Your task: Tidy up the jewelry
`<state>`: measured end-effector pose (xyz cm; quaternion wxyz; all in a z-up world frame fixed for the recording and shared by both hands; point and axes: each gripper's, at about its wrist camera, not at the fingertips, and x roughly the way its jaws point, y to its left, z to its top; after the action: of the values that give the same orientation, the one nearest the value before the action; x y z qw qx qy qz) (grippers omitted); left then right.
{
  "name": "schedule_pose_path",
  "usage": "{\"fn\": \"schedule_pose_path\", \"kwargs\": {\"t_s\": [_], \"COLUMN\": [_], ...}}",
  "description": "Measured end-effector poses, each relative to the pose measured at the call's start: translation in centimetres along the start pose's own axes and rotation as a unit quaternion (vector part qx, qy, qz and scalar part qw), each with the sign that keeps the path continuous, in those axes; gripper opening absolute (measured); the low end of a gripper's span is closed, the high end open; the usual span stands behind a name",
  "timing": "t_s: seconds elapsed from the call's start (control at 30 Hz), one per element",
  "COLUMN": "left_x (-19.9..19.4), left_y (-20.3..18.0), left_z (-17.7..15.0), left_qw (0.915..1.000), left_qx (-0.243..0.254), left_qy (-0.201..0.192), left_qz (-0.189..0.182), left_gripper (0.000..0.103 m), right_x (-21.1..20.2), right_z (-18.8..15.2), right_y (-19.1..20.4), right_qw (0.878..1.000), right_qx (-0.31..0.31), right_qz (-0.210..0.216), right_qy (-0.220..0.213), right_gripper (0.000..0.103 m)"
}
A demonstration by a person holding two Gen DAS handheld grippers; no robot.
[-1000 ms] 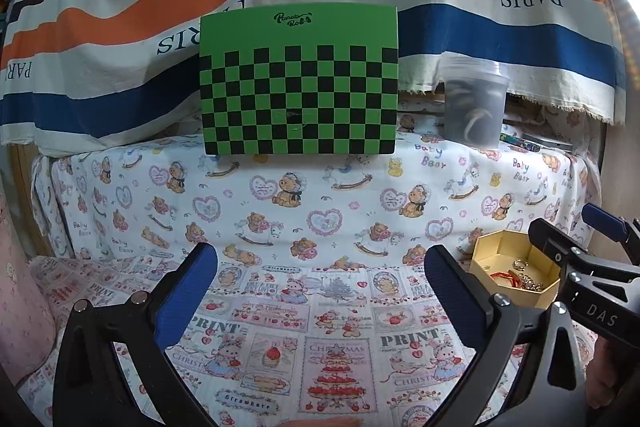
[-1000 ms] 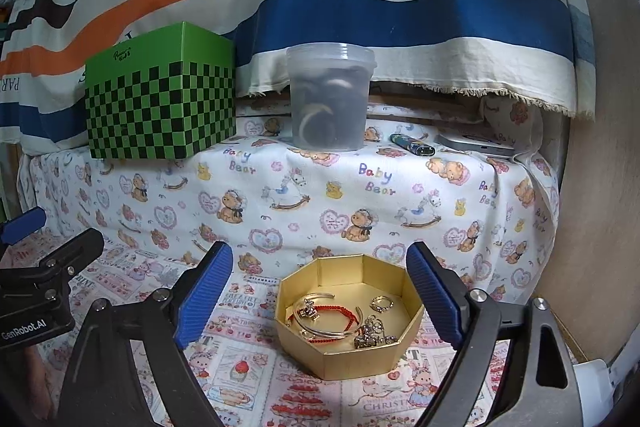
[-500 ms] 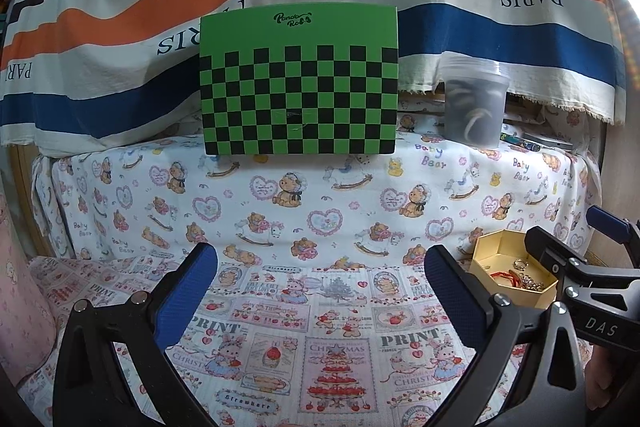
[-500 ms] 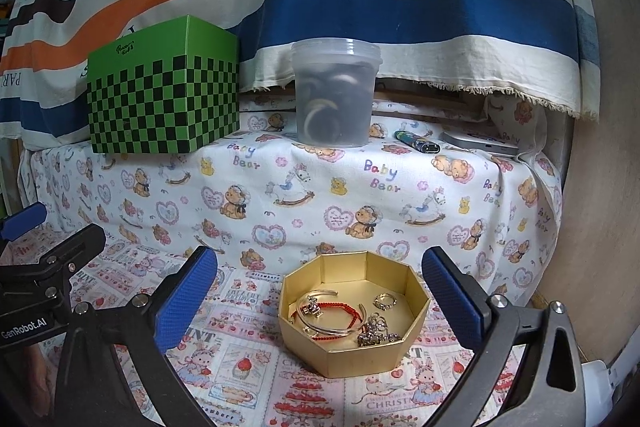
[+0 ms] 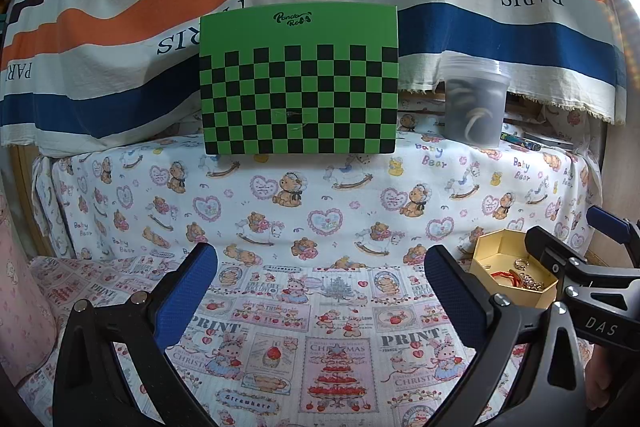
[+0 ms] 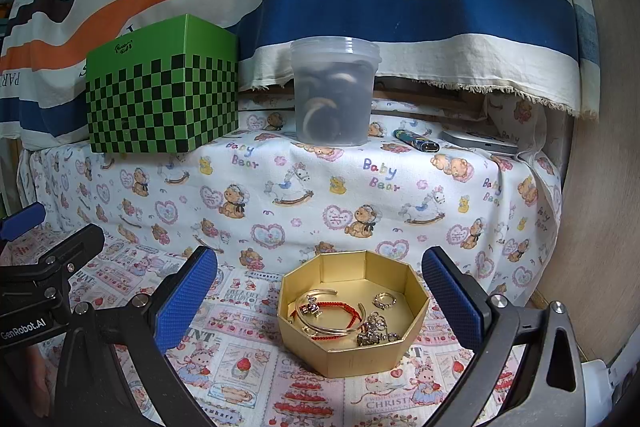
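Note:
A gold octagonal box (image 6: 416, 311) sits on the printed cloth and holds a red cord bracelet (image 6: 340, 307), a gold bangle (image 6: 332, 327), a ring (image 6: 385, 301) and a silver chain (image 6: 374, 331). My right gripper (image 6: 319, 289) is open and empty, hovering just above and before the box, its jaws spread wider than it. My left gripper (image 5: 321, 285) is open and empty over bare cloth, left of the box (image 5: 500, 247). The right gripper (image 5: 580, 267) also shows in the left wrist view, partly covering the box.
A raised ledge behind carries a green checkered box (image 6: 162, 89), a lidded translucent tub (image 6: 334, 93) with dark items, a lighter (image 6: 416, 141) and a phone (image 6: 480, 143). A striped curtain hangs behind. A wooden wall (image 6: 600, 187) bounds the right side.
The right gripper has opened wider and drawn back a little, raising its view of the box. The left gripper has barely moved.

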<state>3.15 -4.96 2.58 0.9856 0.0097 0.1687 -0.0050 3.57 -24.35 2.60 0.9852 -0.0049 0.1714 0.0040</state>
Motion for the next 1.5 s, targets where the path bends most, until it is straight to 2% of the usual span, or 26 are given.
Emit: {"fn": "schedule_pose_path", "kwargs": {"t_s": [1.5], "left_x": [-0.03], "left_y": [-0.07], "left_z": [-0.02], "left_qw": [1.0], "left_qx": [0.002], "left_qy": [0.001], "left_qz": [-0.004], "left_gripper": [0.103], "right_x": [-0.04], "right_z": [-0.16], "right_y": [0.21], "right_qw": [1.0], "right_qx": [-0.001], "right_qz": [0.001], "right_qy": [0.003], "right_gripper": [0.103]}}
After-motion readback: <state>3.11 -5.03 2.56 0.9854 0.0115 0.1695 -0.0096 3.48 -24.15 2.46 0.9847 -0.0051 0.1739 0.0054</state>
